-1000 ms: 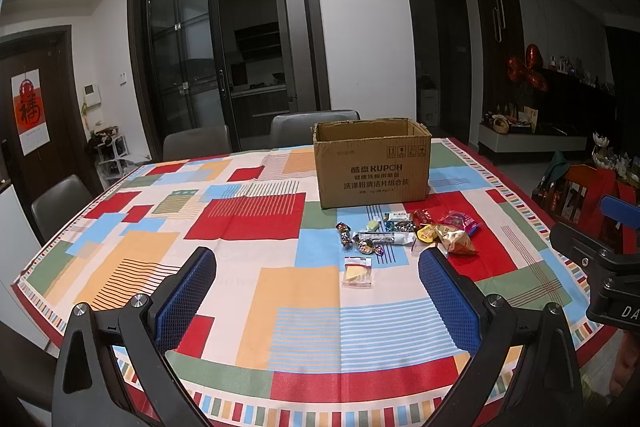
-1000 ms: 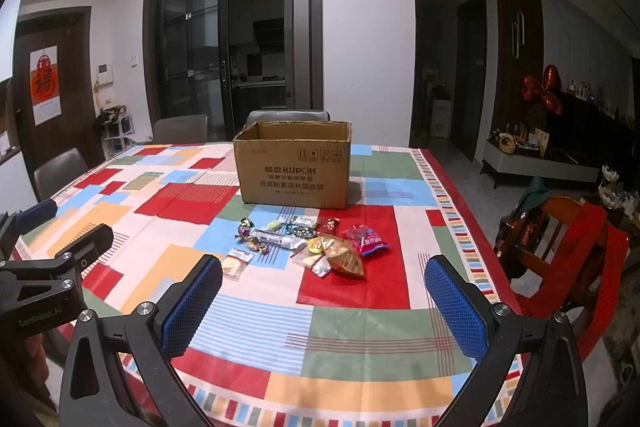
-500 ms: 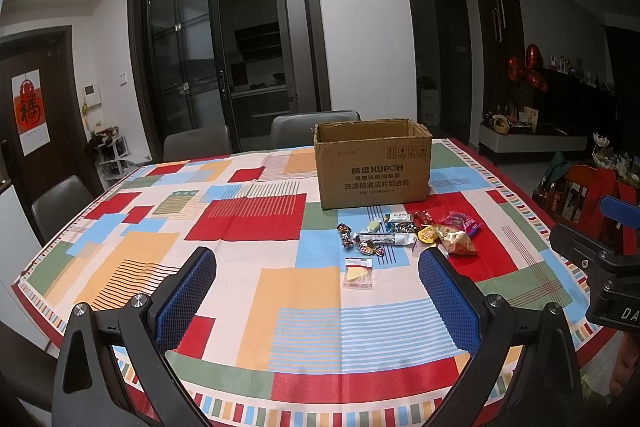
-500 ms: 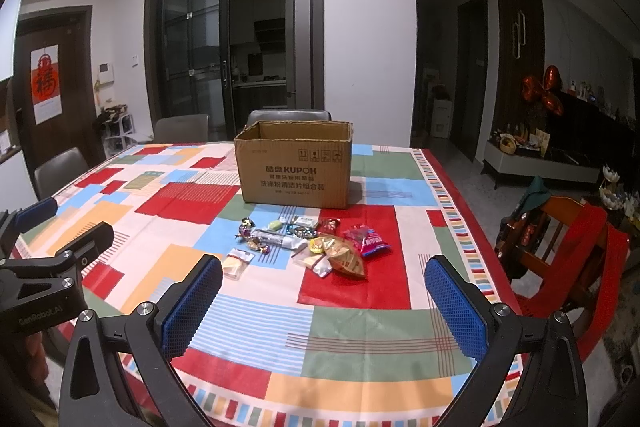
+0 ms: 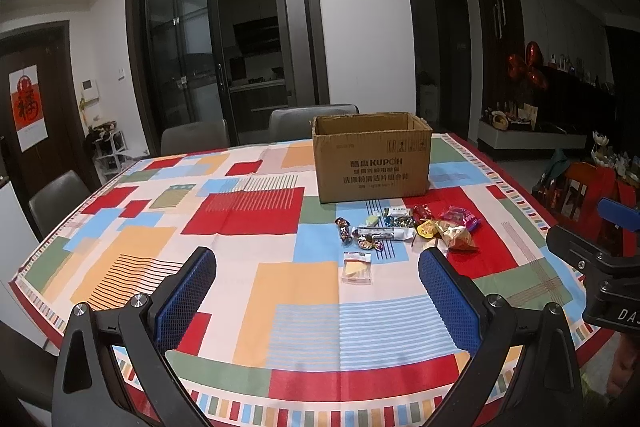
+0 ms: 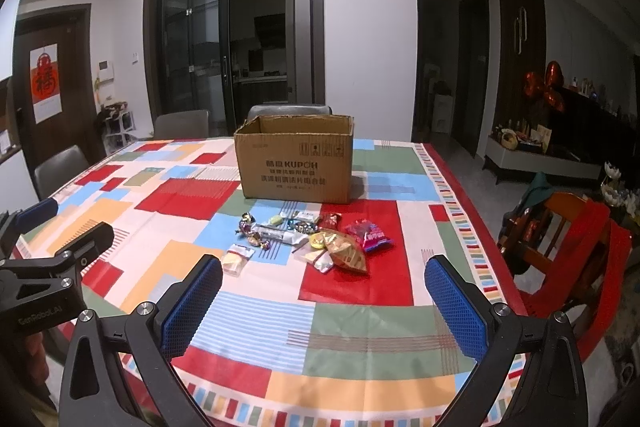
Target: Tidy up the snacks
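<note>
Near the far edge of the table, on its patchwork tablecloth, an open cardboard box printed KUPOH stands upright with its top flaps out of the way. Just in front of the box, toward the table's right edge, lies a loose cluster of snacks: foil-wrapped candies at the cluster's left, a long silver bar wrapper across the middle, a pale green sweet and a small white packet behind it, and a pink bag beside an orange-gold bag on the red patch at the right. One clear packet with a yellow biscuit sits a little apart, on the near side of the cluster.

The left gripper hovers over the near edge of the table with its blue-padded fingers spread wide, nothing between them. The right gripper is beside it at the same edge, equally wide apart and holding nothing; from its camera the orange-gold bag and pink bag lie straight ahead, the biscuit packet near its left finger. Both grippers are well short of the snacks.

Grey chairs stand behind the far edge, and a red-draped wooden chair is off the right edge.
</note>
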Demonstrator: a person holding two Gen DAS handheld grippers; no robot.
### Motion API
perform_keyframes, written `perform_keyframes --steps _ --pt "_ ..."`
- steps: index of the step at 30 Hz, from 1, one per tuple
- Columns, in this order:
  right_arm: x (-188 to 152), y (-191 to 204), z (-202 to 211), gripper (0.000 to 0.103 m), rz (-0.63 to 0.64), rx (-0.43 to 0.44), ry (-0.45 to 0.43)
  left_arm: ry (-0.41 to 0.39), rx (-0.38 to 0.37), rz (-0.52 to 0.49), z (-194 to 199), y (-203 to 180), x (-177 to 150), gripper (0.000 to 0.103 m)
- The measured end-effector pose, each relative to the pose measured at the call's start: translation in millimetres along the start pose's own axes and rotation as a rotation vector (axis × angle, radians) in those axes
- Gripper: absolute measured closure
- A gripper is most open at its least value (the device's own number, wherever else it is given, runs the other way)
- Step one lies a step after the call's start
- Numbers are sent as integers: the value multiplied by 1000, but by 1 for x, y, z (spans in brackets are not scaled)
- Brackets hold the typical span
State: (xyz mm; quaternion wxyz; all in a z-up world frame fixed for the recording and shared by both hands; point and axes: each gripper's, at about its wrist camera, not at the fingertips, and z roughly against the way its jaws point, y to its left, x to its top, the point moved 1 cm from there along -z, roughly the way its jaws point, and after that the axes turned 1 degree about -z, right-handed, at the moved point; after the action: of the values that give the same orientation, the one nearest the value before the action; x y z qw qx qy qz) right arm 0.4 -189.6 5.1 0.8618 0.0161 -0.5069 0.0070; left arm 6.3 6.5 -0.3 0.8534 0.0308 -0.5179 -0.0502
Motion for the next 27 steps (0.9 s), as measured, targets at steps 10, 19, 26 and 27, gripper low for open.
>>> perform_keyframes --steps 10,19,26,27 --pt "-12 4 -38 1 2 28 71 92 -16 20 -33 4 -7 0" --pt "-22 6 -89 1 -31 63 149 150 -48 -7 -77 -4 -11 4" --pt "-29 13 -130 6 -3 97 196 201 -79 -25 -115 -11 -14 9" --pt "-29 14 -136 7 4 103 202 208 -82 -23 -118 -11 -15 9"
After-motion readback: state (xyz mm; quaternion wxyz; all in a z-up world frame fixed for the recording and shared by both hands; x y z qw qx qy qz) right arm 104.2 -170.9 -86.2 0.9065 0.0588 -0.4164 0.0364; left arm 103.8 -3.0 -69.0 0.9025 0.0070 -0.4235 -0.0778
